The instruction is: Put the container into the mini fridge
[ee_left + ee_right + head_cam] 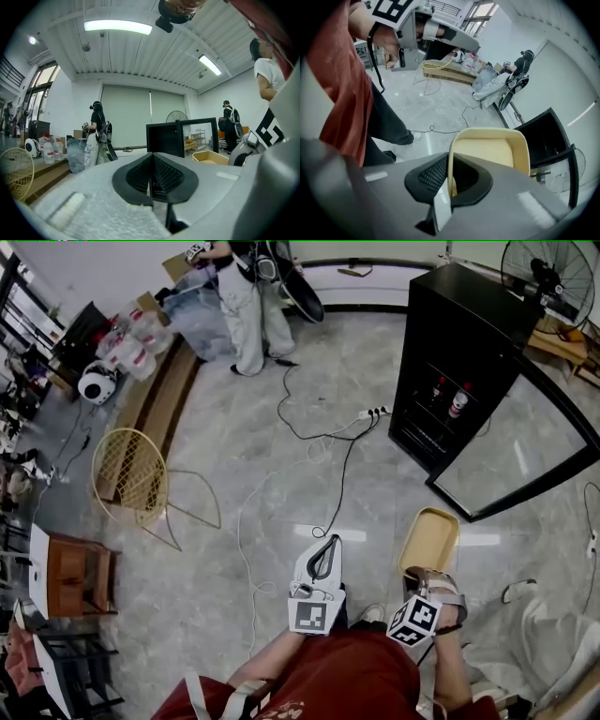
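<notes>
Right gripper (pixel 451 178): pinched shut on the near rim of the container (pixel 490 150) and angled downward, so the tray juts out ahead of the jaws, likely for carrying.
Left gripper (pixel 151 177): jaws together on nothing, held level beside the right one, apparently idle.
Mini fridge (pixel 459 362): well ahead of both grippers, with its door (pixel 520 460) swung open to take the container.

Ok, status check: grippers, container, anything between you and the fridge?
Right gripper shut on container rim. Left gripper shut, empty. Mini fridge ahead, door open. Cable lies across the way.
</notes>
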Demonstrator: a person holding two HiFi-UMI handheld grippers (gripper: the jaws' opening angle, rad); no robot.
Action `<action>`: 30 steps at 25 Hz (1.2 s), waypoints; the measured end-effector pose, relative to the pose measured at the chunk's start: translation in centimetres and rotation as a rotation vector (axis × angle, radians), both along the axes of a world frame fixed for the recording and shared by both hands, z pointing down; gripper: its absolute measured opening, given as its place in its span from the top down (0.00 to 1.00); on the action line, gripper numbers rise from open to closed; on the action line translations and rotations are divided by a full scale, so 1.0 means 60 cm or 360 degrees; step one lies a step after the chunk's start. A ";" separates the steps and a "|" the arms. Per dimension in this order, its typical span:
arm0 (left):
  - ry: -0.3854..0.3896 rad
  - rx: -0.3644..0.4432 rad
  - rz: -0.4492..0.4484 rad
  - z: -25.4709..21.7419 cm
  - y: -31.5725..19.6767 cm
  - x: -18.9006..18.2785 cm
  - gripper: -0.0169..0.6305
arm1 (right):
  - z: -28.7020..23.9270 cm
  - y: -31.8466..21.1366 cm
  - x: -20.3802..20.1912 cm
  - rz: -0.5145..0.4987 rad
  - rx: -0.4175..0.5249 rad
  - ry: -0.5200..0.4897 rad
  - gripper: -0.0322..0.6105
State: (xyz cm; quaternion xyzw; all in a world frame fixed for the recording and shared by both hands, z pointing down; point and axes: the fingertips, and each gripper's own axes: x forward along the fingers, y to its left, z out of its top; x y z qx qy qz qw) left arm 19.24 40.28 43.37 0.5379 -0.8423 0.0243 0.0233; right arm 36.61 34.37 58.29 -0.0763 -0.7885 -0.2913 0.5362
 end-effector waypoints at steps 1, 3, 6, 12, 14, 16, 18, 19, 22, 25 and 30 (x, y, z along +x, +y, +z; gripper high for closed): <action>0.0008 0.0004 0.0005 0.002 -0.007 -0.015 0.97 | 0.001 -0.006 -0.015 0.0004 0.0005 0.0003 0.93; 0.0009 0.0001 0.0028 0.009 -0.024 -0.044 0.97 | 0.004 -0.019 -0.045 0.0028 0.0000 0.0001 0.93; 0.0019 0.0006 0.0055 0.020 -0.044 -0.088 0.97 | 0.014 -0.034 -0.088 0.0059 -0.0009 0.0009 0.93; 0.0034 0.0018 0.0104 0.032 -0.063 -0.167 0.97 | 0.014 -0.045 -0.153 0.0117 0.0002 0.0042 0.93; 0.0046 0.0026 0.0115 0.034 -0.070 -0.193 0.97 | 0.014 -0.051 -0.172 0.0139 0.0000 0.0056 0.93; 0.0033 0.0014 0.0140 0.036 -0.071 -0.218 0.97 | 0.013 -0.051 -0.192 0.0160 -0.0002 0.0065 0.93; 0.0019 0.0018 0.0159 0.036 -0.069 -0.241 0.97 | 0.013 -0.050 -0.211 0.0171 0.0006 0.0073 0.93; 0.0015 0.0020 0.0165 0.036 -0.066 -0.250 0.97 | 0.013 -0.048 -0.222 0.0172 0.0010 0.0072 0.93; 0.0006 0.0022 0.0186 0.039 -0.062 -0.276 0.97 | 0.012 -0.041 -0.254 0.0178 0.0015 0.0049 0.93; 0.0015 0.0049 0.0189 0.037 -0.059 -0.294 0.97 | 0.012 -0.031 -0.274 0.0195 0.0005 0.0026 0.93; 0.0026 0.0035 0.0185 0.044 -0.051 -0.309 0.97 | 0.022 -0.028 -0.294 0.0203 0.0003 0.0017 0.93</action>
